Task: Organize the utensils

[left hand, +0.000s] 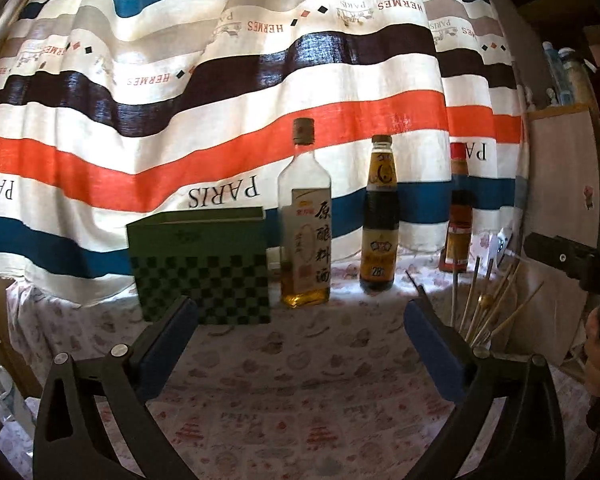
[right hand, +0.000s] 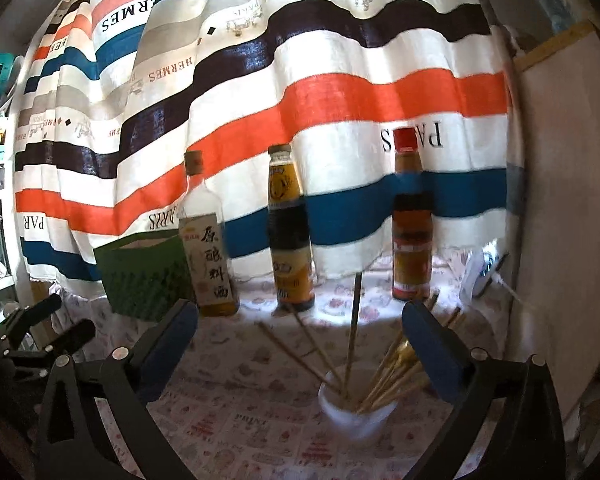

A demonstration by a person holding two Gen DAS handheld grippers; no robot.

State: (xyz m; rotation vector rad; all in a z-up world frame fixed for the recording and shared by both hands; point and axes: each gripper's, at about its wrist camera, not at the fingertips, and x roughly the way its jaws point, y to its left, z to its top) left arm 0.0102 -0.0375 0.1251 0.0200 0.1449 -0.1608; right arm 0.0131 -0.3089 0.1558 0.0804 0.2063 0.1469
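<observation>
A green checkered box (left hand: pixel 202 268) is standing leftmost, three bottles (left hand: pixel 305 220) lining up to its right. Only the right wrist view is showing the white cup (right hand: pixel 354 410) holding the chopsticks (right hand: pixel 350 336), perhaps ten, fanning upward and outward. The left gripper (left hand: pixel 300 322) and right gripper (right hand: pixel 300 322) are gaping wide, gripping nothing.

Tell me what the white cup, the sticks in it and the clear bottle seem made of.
White cup: probably plastic or ceramic, smooth and opaque; cannot tell which. Sticks: likely wood or bamboo, pale tan and matte. Clear bottle: apparently glass, transparent, amber liquid showing, paper label.
</observation>
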